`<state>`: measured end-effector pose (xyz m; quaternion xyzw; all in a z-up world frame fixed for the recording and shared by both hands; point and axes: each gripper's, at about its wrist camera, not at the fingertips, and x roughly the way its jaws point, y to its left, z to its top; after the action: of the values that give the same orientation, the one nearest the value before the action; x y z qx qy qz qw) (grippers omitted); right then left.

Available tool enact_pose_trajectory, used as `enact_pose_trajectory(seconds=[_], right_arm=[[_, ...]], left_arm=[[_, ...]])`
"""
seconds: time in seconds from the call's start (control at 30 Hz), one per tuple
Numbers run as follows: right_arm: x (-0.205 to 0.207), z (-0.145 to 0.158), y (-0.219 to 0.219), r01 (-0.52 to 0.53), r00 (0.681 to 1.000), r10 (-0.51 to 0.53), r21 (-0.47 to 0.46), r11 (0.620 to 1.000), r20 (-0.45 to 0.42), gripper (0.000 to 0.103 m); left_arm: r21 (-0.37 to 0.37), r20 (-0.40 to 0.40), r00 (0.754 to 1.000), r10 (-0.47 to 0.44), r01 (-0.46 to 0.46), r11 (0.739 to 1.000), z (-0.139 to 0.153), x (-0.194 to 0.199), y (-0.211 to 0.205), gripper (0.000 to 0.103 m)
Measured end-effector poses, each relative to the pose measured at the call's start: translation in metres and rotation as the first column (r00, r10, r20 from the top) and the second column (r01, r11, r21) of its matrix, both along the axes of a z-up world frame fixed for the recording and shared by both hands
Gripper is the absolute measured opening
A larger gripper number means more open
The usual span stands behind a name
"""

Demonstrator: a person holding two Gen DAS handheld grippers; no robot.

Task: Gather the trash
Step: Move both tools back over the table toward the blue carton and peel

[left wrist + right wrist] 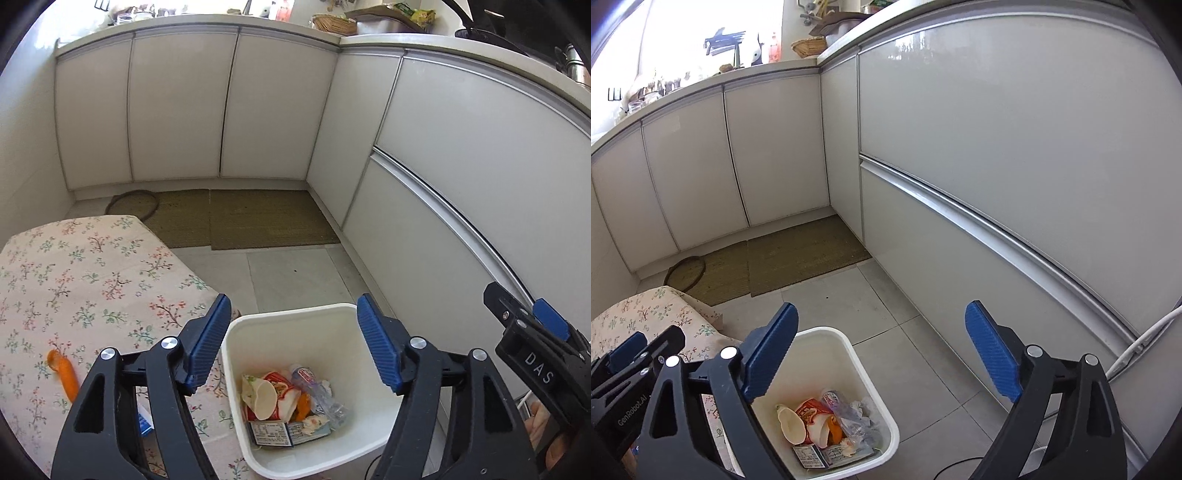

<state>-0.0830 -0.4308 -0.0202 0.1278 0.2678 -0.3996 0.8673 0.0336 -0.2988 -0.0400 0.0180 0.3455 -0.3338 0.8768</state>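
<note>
Left view: left gripper (293, 341) gapes empty above the bin (343, 314), lower centre; a peel (64, 374) remains lower left. Right view: right gripper (882, 352) gapes empty too. Drop seems done; next, fetch the peel.

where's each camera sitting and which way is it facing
Left wrist: sits on the left tool, looking forward and down at the white bin beside the floral table; the right tool and part of a hand show at the right edge.
Right wrist: sits on the right tool, angled down at floor tiles and cabinets; the left tool shows at the left edge.
Shared: the bin with its trash, the mat and the corner cabinets.
</note>
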Motion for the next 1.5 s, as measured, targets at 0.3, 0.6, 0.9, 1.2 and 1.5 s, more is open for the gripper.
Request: enact_pose_trajectory(seconds=[0.3, 0.6, 0.9, 1.2, 1.5], right_arm=[[0.011, -0.005, 0.041, -0.065, 0.998, 0.064, -0.03, 0.997, -0.03, 0.096], [0.026, -0.006, 0.085, -0.155, 0.987, 0.154, -0.024, 0.988, -0.037, 0.096], [0.042, -0.009, 0.136, -0.262, 0.964, 0.261, -0.014, 0.965, -0.046, 0.096], [0.065, -0.01, 0.18, -0.363, 0.93, 0.363, -0.003, 0.932, -0.052, 0.096], [0.095, -0.02, 0.225, -0.451, 0.887, 0.452, 0.032, 0.892, -0.095, 0.096]], left_arm=[[0.036, 0.003, 0.997, 0.081, -0.081, 0.996, 0.005, 0.003, 0.049, 0.072], [0.066, 0.005, 0.989, 0.149, -0.149, 0.987, 0.01, 0.004, 0.104, 0.072], [0.091, 0.03, 0.974, 0.224, -0.226, 0.97, 0.013, 0.007, 0.155, 0.072], [0.113, 0.037, 0.95, 0.311, -0.313, 0.943, 0.011, 0.014, 0.207, 0.075], [0.126, 0.024, 0.908, 0.419, -0.418, 0.899, 0.002, 0.03, 0.263, 0.075]])
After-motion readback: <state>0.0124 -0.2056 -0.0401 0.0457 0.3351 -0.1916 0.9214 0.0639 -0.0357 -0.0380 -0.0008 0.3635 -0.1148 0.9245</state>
